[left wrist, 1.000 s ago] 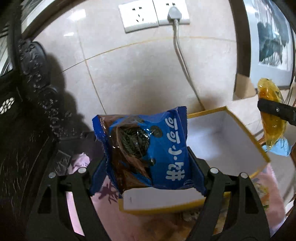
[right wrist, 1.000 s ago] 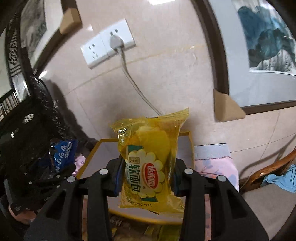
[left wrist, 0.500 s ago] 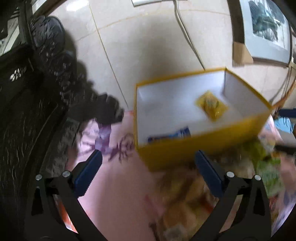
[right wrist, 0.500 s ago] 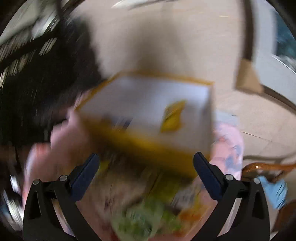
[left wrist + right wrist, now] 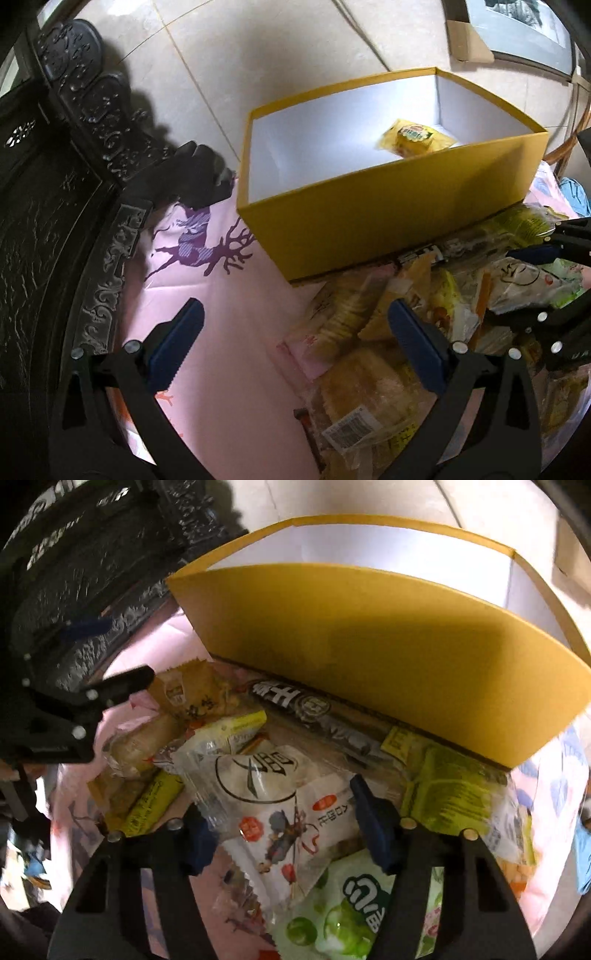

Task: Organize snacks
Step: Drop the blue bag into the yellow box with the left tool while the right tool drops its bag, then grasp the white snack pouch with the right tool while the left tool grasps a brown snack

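Left gripper point(image 5: 291, 339): held wide open over the pink printed cloth point(image 5: 229, 387), nothing between its blue pads.
Right gripper point(image 5: 280, 818): jaws closing around a white clear-windowed snack packet point(image 5: 280, 812); contact apparently not yet made.
Yellow cardboard box point(image 5: 388, 218): one yellow bread packet point(image 5: 413, 138) seen inside.
Snack pile point(image 5: 229, 734): heaped against the box front.
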